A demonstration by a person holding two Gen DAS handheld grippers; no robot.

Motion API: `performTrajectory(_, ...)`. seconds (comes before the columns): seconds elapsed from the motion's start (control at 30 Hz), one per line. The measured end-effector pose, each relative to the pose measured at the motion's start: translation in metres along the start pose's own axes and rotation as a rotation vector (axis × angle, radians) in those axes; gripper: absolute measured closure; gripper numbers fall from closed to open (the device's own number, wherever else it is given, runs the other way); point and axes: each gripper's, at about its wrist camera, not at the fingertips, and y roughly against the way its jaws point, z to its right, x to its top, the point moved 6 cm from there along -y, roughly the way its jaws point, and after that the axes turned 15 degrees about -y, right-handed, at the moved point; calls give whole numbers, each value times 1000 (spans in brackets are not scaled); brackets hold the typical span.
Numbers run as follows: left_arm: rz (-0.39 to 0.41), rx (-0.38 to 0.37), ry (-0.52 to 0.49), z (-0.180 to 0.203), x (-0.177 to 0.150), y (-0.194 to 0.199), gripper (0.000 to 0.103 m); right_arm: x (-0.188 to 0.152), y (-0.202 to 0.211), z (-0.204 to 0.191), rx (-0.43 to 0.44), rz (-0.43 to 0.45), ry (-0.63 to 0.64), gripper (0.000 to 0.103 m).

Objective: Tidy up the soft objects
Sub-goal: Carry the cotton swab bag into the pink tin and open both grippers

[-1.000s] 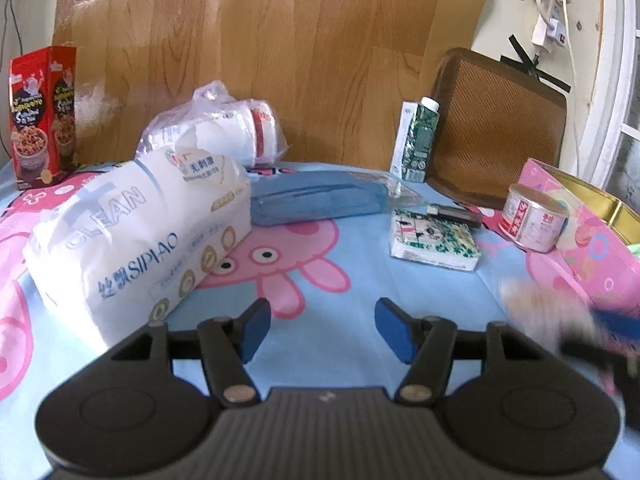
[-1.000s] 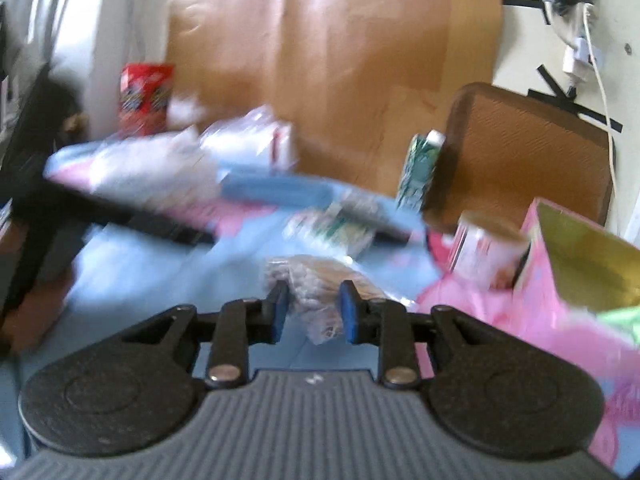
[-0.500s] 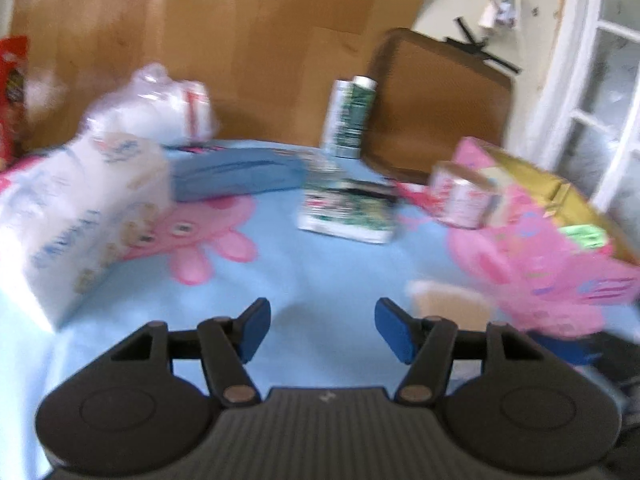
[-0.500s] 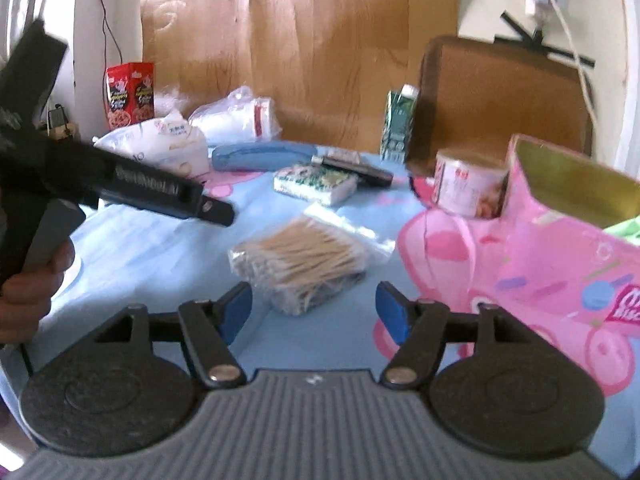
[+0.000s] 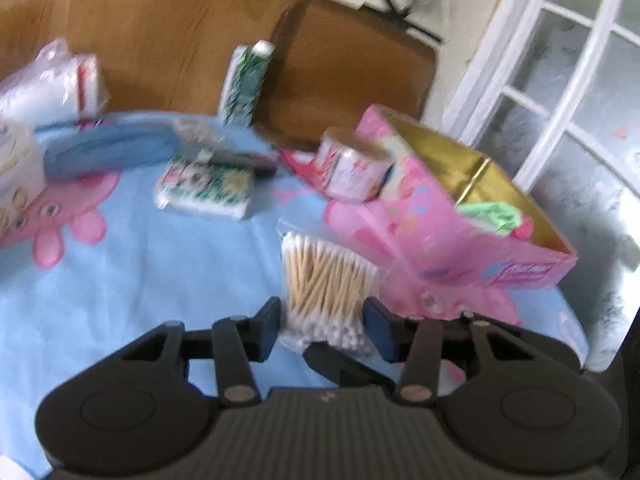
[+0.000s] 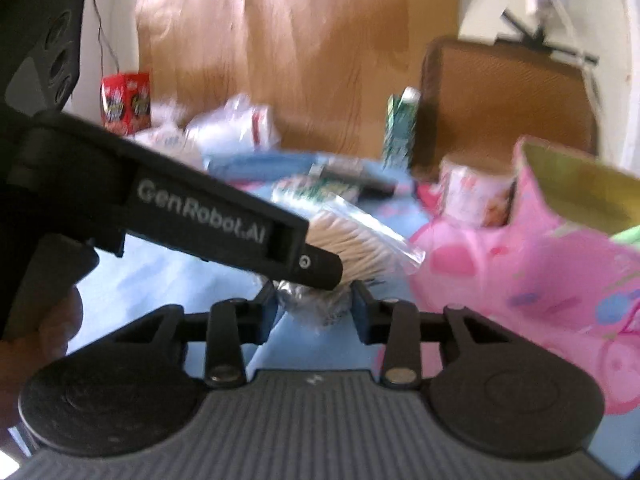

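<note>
A clear bag of cotton swabs (image 5: 326, 276) lies on the blue cartoon tablecloth (image 5: 160, 280), beside the open pink box (image 5: 460, 248). My left gripper (image 5: 324, 320) is closing, its blue pads touching both sides of the bag's near end. In the right wrist view the same bag (image 6: 360, 240) has its crumpled end between the closing pads of my right gripper (image 6: 315, 306), which also touch it. One of the left gripper's black fingers (image 6: 316, 266) reaches in from the left and covers part of the bag. A green soft item (image 5: 492, 216) lies inside the box.
A printed roll (image 5: 352, 172) leans on the box. Behind it are a tissue pack (image 5: 204, 192), a blue pouch (image 5: 108, 152), a green carton (image 5: 244, 84), a brown tray (image 5: 348, 76), a white plastic bag (image 5: 48, 84) and a red box (image 6: 126, 100). A hand (image 6: 60, 320) holds the left gripper.
The right gripper let the swab bag down, opened wide, then narrowed around its end again. The left gripper swung right to the bag and narrowed onto it.
</note>
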Motion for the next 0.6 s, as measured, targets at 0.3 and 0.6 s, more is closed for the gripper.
performTrajectory(0.3,105,-84,-189,74,79,-19,58,50,45,59,-137,232,-45,61)
performTrajectory(0.6,106,-91,-280,138,118,-81,48,69,45,139,-301,301,-124,60)
